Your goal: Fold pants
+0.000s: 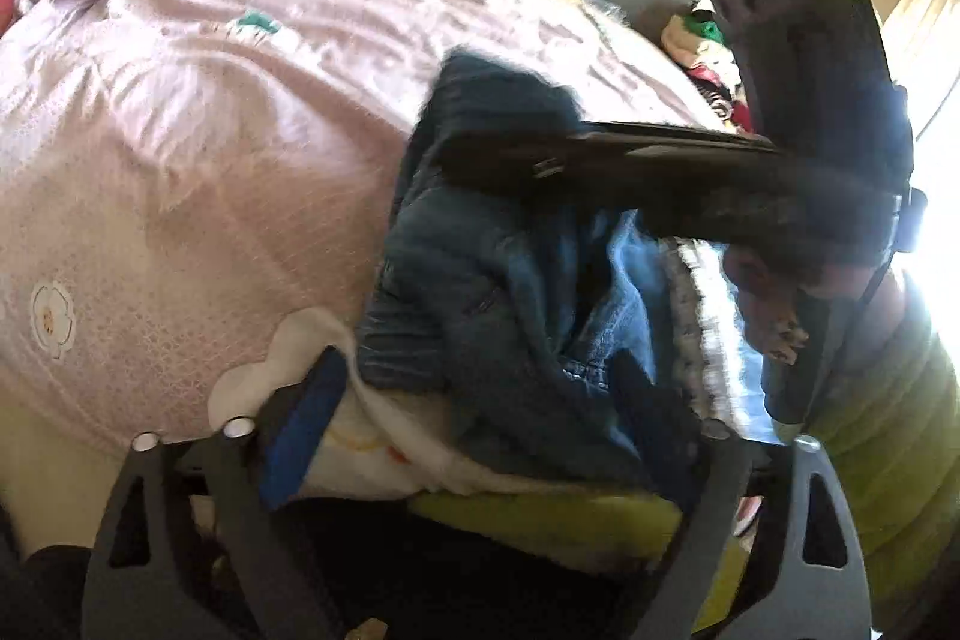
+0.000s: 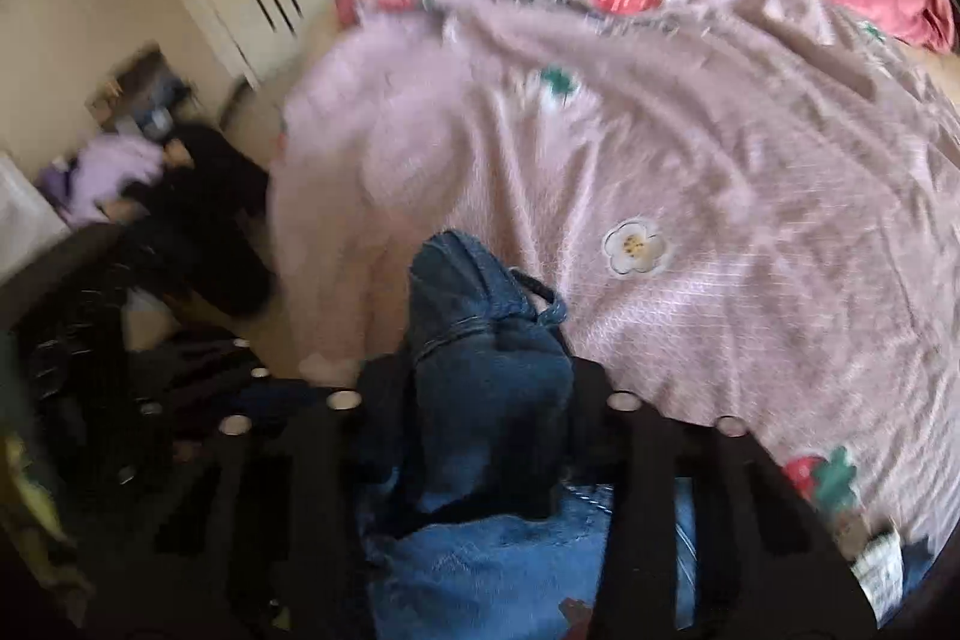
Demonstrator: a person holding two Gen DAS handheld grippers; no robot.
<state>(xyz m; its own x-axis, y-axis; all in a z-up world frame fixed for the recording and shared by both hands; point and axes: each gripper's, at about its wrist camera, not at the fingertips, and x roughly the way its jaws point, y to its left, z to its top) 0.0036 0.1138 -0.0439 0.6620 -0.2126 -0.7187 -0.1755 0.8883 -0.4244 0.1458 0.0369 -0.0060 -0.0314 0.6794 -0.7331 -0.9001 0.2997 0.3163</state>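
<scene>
Denim jeans [image 2: 486, 388] bunched at the pink quilt's [image 2: 690, 148] near edge, right gripper [image 2: 480, 400] pinching a thick wad, left gripper [image 1: 474, 394] wide open and empty — uneven grab could slip or drag layers crooked

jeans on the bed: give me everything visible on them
The jeans are blue denim, darker outside with a paler inner face showing, bunched in a rumpled heap, not yet folded. They lie at the near edge of the pink flower-print bedspread. The right gripper is shut on a dark bunched fold. The left gripper stands open astride the heap; contact is unclear.
</scene>
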